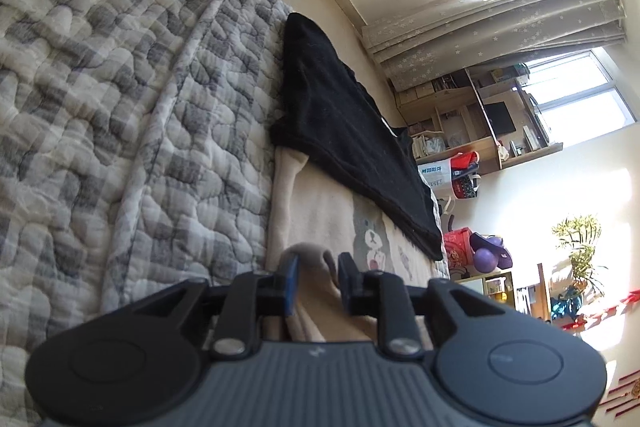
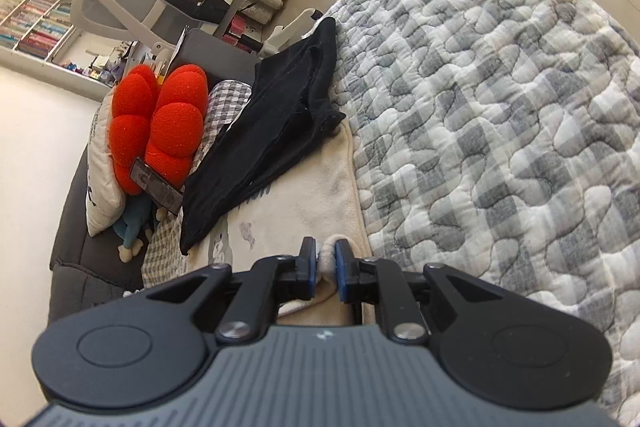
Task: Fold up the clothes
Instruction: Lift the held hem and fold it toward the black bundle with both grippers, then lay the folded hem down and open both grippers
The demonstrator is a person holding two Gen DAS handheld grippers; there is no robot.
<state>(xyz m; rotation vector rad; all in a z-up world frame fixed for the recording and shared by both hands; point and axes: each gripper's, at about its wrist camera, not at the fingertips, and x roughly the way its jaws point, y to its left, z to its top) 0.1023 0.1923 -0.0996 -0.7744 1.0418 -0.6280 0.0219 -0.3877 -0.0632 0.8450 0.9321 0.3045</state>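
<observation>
My left gripper (image 1: 318,277) stands partly apart, a fold of the cream garment (image 1: 320,211) loose between its fingers. My right gripper (image 2: 324,269) is narrow, and the same cream edge (image 2: 329,259) sits between its pads; whether they pinch it I cannot tell. I judge this fold just laid and more folds left. The black garment (image 2: 276,131) lies ahead, seemingly folded. The quilt (image 2: 500,107) borders one side; cloth ahead is clear.
</observation>
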